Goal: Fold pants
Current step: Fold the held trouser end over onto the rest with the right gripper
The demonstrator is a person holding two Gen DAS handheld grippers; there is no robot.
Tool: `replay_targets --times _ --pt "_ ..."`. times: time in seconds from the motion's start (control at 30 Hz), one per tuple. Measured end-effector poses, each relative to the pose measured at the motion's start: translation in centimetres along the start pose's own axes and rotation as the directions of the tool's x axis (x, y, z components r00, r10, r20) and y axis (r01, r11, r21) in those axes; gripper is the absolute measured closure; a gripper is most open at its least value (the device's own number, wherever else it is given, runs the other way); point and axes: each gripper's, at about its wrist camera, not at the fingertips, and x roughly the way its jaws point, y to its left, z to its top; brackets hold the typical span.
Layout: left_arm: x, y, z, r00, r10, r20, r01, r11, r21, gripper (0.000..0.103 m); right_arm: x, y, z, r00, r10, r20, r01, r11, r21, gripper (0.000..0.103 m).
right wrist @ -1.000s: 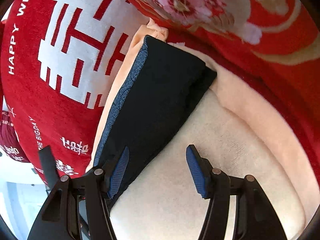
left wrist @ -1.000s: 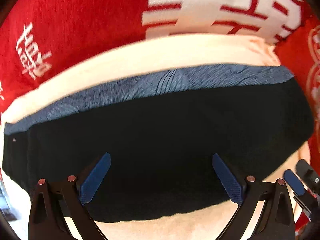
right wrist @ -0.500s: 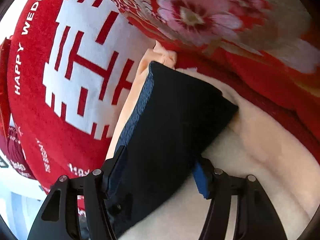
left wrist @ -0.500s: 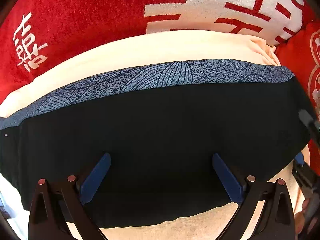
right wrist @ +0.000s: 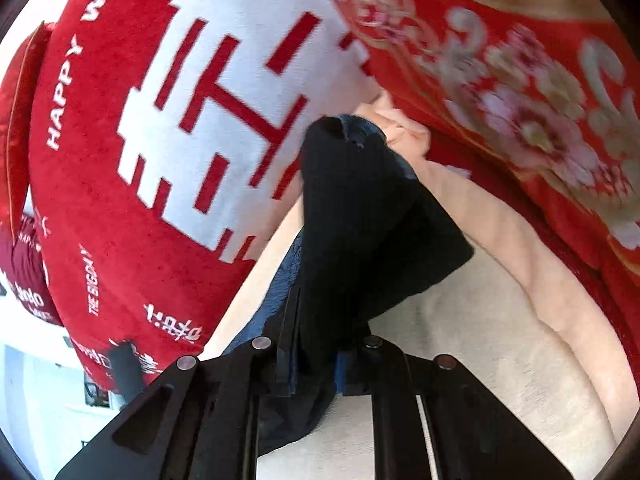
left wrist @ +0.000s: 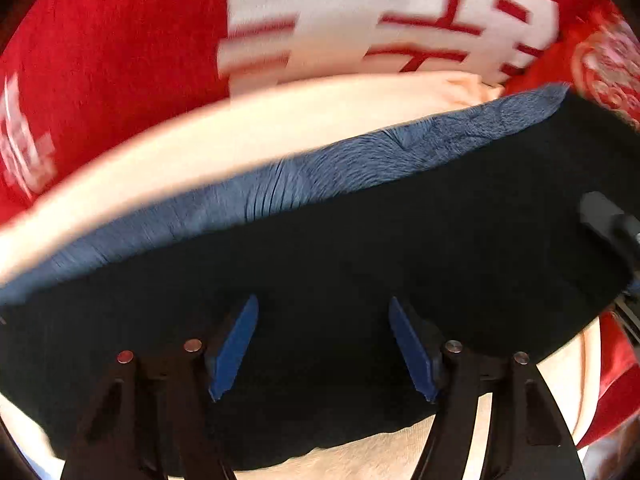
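Observation:
The folded black pants [left wrist: 360,264], with a blue patterned band [left wrist: 320,176] along the far edge, lie on a cream blanket [left wrist: 200,148]. My left gripper [left wrist: 322,348] hovers over the pants' near half, its blue pads [left wrist: 236,348] partly closed with a gap between them and black cloth beneath. My right gripper [right wrist: 316,360] is shut on the pants' end [right wrist: 360,220] and lifts it off the blanket, so the cloth stands up in a ridge. The right gripper also shows at the right edge of the left wrist view [left wrist: 612,220].
A red blanket with white characters [right wrist: 180,120] lies left of and beyond the pants. A red floral quilt [right wrist: 520,100] is on the right. The cream blanket [right wrist: 500,340] spreads right of the right gripper. A pale floor [right wrist: 32,380] shows at far left.
My right gripper closed on the end of the pants and raised it. My left gripper's fingers narrowed over the pants, and the pants' right end tilted upward.

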Motion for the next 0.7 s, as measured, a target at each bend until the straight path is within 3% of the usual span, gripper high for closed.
replay_targets --times 0.13,0.27,0.5,0.57,0.67,0.7 --pt "-0.2 0.6 -0.2 0.999 -0.037 0.022 0.037 0.999 -0.002 0.033 0.0 1.8 -0.4 1.000 -0.021 0.011 0.022 0.998 -0.062 0.089" --pt "-0.5 1.4 -0.5 0.992 -0.122 0.030 0.123 0.992 -0.015 0.033 -0.3 3.8 -0.9 0.999 -0.046 0.023 0.048 0.992 -0.120 0.089" --pt "-1.6 4.2 -0.4 0.959 -0.283 0.013 0.283 0.957 -0.061 0.033 -0.5 9.8 -3.1 0.995 -0.088 0.055 0.100 0.957 -0.274 0.089" --pt "-2.7 6.1 -0.5 0.957 -0.290 0.024 0.291 0.951 -0.102 0.033 -0.6 11.4 -4.0 0.992 -0.106 0.062 0.121 0.937 -0.327 0.089" --pt "-4.9 9.6 -1.3 0.972 -0.228 0.051 0.232 0.967 -0.105 0.032 0.2 14.5 -6.3 0.986 -0.153 0.069 0.168 0.888 -0.428 0.089" --pt "-5.6 10.9 -1.6 0.977 -0.203 0.059 0.208 0.973 -0.097 0.023 0.9 15.7 -7.3 0.982 -0.175 0.071 0.188 0.865 -0.465 0.089"
